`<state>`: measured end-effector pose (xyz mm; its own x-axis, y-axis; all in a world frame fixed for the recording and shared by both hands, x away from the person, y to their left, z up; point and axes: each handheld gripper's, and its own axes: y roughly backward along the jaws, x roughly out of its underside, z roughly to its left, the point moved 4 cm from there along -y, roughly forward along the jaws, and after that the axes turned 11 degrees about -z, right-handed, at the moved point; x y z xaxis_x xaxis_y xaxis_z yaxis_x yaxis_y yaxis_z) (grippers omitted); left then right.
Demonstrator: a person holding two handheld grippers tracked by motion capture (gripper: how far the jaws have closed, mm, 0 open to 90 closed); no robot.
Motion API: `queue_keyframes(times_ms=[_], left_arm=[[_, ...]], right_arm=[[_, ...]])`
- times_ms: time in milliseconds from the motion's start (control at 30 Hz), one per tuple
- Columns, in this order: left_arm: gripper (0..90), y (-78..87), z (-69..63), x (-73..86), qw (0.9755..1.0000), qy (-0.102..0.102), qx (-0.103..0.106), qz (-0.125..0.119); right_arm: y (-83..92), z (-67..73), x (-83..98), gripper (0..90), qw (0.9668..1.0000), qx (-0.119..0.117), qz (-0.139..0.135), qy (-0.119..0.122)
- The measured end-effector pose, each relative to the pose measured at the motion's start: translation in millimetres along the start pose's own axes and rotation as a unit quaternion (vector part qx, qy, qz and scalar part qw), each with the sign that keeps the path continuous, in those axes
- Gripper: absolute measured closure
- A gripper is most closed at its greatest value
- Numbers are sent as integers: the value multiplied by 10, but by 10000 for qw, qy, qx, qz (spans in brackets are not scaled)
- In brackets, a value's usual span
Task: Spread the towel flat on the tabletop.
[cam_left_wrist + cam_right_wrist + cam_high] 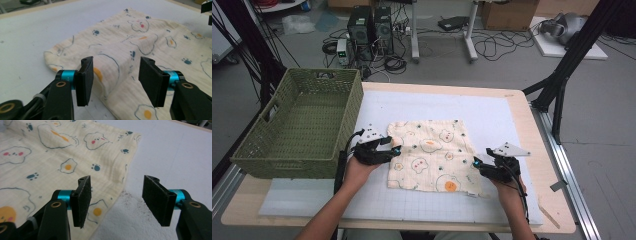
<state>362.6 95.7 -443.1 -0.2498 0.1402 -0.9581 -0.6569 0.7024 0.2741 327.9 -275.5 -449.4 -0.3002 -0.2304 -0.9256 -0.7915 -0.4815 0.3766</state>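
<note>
A cream cloth (432,155) printed with fried eggs and paw marks lies spread on the white gridded mat (497,117). My left gripper (396,149) is at the cloth's left edge, jaws open. In the left gripper view a raised ridge of the cloth (117,50) runs between the left gripper's (117,61) two pads without either pad pressing it. My right gripper (476,163) sits at the cloth's near right corner, also open. In the right gripper view the cloth (50,157) edge passes under the left pad of the right gripper (117,180), with bare mat under the right pad.
A green woven basket (287,162) stands at the table's left side, close to my left hand. The wooden table edge (537,150) runs along the right. Cables, computer cases and boxes lie on the floor beyond the table.
</note>
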Motion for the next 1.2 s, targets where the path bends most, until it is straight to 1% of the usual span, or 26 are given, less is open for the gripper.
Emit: queue_keyframes(times_ms=[67, 133, 167, 200, 267, 333, 400, 433, 467, 533, 600, 667, 700, 733, 767, 800, 833, 867, 900, 967, 1000, 1067, 1133, 1167, 1200], left_arm=[[438, 29, -41, 32, 10000, -44, 79, 0], [440, 48, -77, 73, 9998, -109, 155, 74], [442, 52, -95, 93, 9997, -131, 198, 67], [456, 55, -107, 107, 9996, -135, 221, 60], [472, 63, -134, 155, 9994, -132, 290, 138], [514, 82, -162, 194, 9987, -188, 430, 191], [574, 95, -213, 223, 9977, -168, 642, 146], [596, 105, -243, 237, 9971, -224, 708, 175], [610, 107, -260, 244, 9968, -256, 736, 205], [615, 117, -293, 271, 9958, -378, 782, 283], [603, 112, -323, 316, 9952, -407, 805, 393], [559, 100, -349, 351, 9936, -522, 811, 587], [547, 95, -366, 352, 9927, -591, 839, 634], [546, 89, -383, 361, 9919, -641, 843, 695], [547, 84, -402, 374, 9906, -756, 837, 773], [564, 76, -431, 387, 9887, -885, 871, 839], [617, 72, -464, 397, 9860, -1054, 924, 901], [690, 76, -498, 401, 9851, -1099, 993, 880], [766, 84, -515, 404, 9848, -1079, 1017, 909], [855, 104, -533, 411, 9839, -1104, 1051, 930], [876, 110, -532, 411, 9839, -1105, 1049, 938], [887, 121, -535, 407, 9845, -1025, 1035, 972], [890, 156, -522, 401, 9843, -917, 1070, 1068], [890, 186, -516, 405, 9843, -845, 1092, 1099], [890, 214, -511, 413, 9844, -815, 1098, 1106]], right_arm=[[31, 36, 3, 399, 9999, -123, -33, 15], [69, 68, 2, 400, 9998, -178, -65, 3], [85, 85, 2, 399, 9998, -201, -79, -16], [97, 97, 6, 399, 9998, -198, -77, 0], [110, 118, 15, 399, 9997, -223, -53, 61], [119, 138, 18, 402, 9996, -277, -62, 74], [122, 144, 16, 403, 9996, -271, -60, 78], [121, 145, 15, 403, 9996, -267, -58, 79], [110, 139, 13, 403, 9995, -275, -75, 117], [99, 146, 14, 404, 9995, -294, -50, 105], [83, 151, 11, 405, 9994, -320, -54, 141], [72, 157, 11, 405, 9994, -327, -33, 122], [62, 158, 11, 405, 9993, -354, -47, 132], [57, 159, 14, 405, 9993, -364, -26, 126], [55, 163, 17, 405, 9993, -359, -5, 129], [53, 163, 19, 406, 9993, -364, -2, 127], [53, 164, 20, 406, 9992, -368, 9, 120], [54, 163, 19, 408, 9993, -359, 2, 123], [54, 161, 20, 415, 9993, -359, 6, 125], [57, 162, 20, 422, 9993, -354, 15, 132], [57, 163, 21, 424, 9992, -365, 10, 130], [59, 167, 22, 427, 9992, -373, 25, 130], [63, 171, 23, 435, 9992, -380, 35, 116], [65, 170, 23, 436, 9992, -384, 33, 120], [67, 168, 24, 438, 9992, -391, 33, 111]])
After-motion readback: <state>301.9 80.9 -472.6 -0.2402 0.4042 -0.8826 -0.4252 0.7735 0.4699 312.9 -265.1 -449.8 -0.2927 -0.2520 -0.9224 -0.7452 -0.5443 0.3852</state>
